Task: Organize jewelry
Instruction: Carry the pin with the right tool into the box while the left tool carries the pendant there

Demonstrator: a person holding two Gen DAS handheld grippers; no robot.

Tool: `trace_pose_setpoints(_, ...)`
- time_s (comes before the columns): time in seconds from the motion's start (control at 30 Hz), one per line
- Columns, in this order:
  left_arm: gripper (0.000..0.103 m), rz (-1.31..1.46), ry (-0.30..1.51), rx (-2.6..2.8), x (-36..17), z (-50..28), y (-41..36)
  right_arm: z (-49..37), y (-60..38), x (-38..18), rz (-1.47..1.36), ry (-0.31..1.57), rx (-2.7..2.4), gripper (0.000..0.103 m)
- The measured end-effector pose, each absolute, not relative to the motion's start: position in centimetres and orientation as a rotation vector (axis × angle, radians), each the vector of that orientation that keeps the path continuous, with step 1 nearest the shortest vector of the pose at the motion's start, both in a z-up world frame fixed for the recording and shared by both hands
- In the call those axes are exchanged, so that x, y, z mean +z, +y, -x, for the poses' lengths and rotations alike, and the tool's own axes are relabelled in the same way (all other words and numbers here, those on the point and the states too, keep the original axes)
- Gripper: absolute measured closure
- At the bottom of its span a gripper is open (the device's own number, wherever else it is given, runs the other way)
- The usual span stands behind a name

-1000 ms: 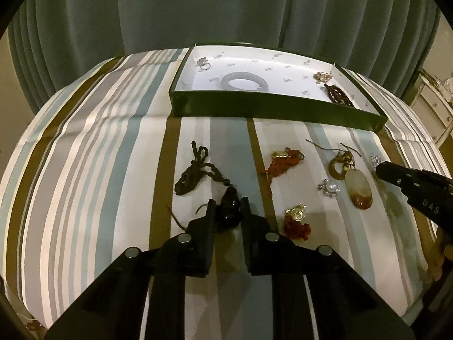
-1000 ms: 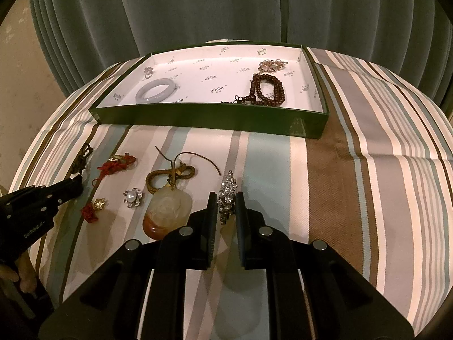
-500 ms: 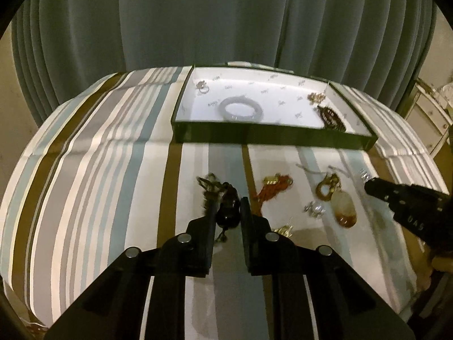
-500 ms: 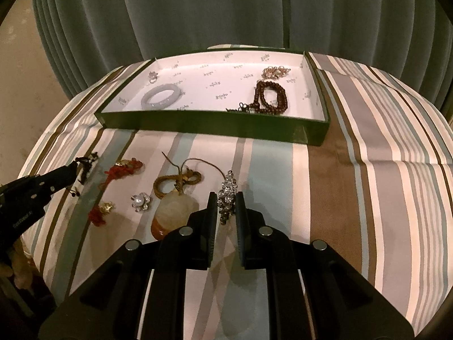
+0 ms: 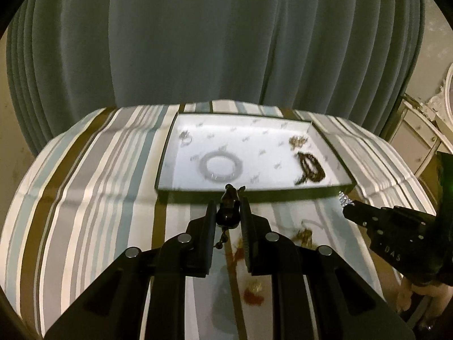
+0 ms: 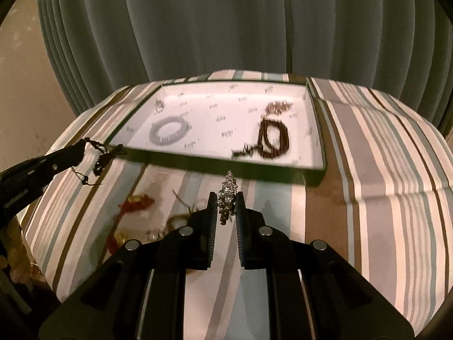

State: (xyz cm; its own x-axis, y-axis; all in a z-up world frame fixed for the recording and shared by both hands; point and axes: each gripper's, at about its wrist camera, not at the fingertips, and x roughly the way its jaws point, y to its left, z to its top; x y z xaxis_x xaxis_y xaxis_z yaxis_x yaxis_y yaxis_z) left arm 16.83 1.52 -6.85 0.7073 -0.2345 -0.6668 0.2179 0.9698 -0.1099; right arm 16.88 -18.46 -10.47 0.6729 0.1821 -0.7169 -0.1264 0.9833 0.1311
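My left gripper [image 5: 228, 209] is shut on a dark beaded cord ornament [image 5: 228, 208], lifted above the striped cloth just short of the green tray [image 5: 254, 195]. From the right wrist view the same ornament [image 6: 99, 157] dangles off the left gripper [image 6: 82, 148] near the tray's front left corner. My right gripper [image 6: 226, 206] is shut on a sparkling rhinestone piece [image 6: 227, 195], held above the cloth before the tray [image 6: 215, 164]. In the left wrist view the rhinestone piece [image 5: 345, 199] pokes from the right gripper [image 5: 349, 208].
The tray holds a pale bangle [image 6: 169, 131], a dark bead bracelet [image 6: 273, 138], a small ring [image 6: 160, 104] and a gold cluster [image 6: 279, 107]. Red tassel pieces [image 6: 136, 201] and a brown-corded pendant [image 6: 181, 218] lie on the cloth. Grey curtain hangs behind; white furniture [image 5: 424, 130] stands at the right.
Both grippers rose off the cloth with their pieces and tilted toward the tray. The dark cord ornament left the cloth and now hangs free; the rhinestone piece lifted too.
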Motion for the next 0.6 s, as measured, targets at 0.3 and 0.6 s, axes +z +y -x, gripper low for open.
trace_pose_setpoints(0.3,0.086,0.033,0.693,-0.263,-5.4,-21.7,0.6,-20.7,-18.5,-7.4,-0.068,0.731,0.178,0.09)
trace_pose_setpoints(0.6,0.086,0.008,0.681,-0.259,-5.7,-28.3,-1.3,-27.3,-18.1,-7.0,-0.054,0.703,0.17,0.09)
